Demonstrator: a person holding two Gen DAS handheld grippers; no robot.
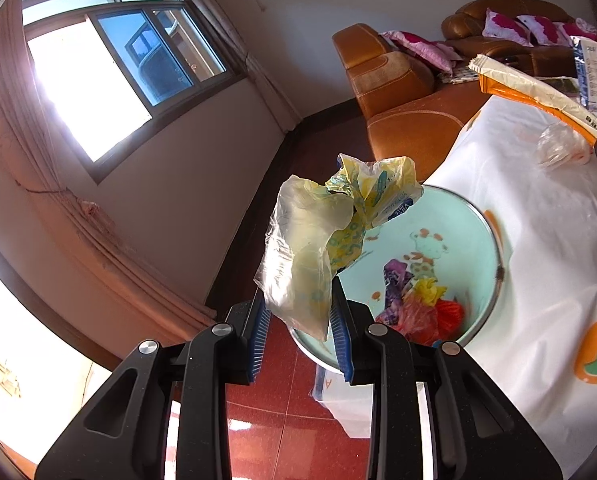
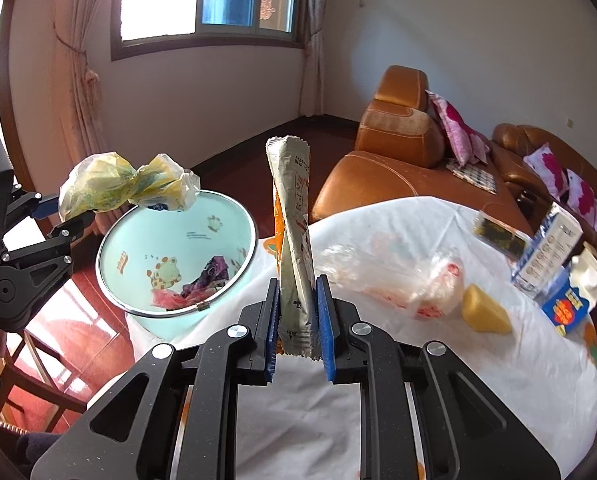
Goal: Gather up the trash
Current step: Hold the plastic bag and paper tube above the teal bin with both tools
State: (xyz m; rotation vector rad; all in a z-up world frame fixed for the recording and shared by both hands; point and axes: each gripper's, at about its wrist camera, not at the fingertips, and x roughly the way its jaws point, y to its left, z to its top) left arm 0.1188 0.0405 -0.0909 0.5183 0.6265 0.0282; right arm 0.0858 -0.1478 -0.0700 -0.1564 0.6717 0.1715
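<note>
My left gripper is shut on a crumpled yellow and clear plastic bag, held in the air over the near rim of a pale green trash bin. The bin holds purple, yellow and red wrappers. In the right wrist view the same plastic bag hangs at the bin's left rim, gripped by the left gripper. My right gripper is shut on a long grey and orange snack wrapper that stands upright between its blue pads, above the white tablecloth just right of the bin.
On the table lie a clear plastic bag with red print, a yellow wedge, blue and white cartons and a dark packet. An orange leather sofa with pink cushions stands behind. A red glossy floor lies below the bin.
</note>
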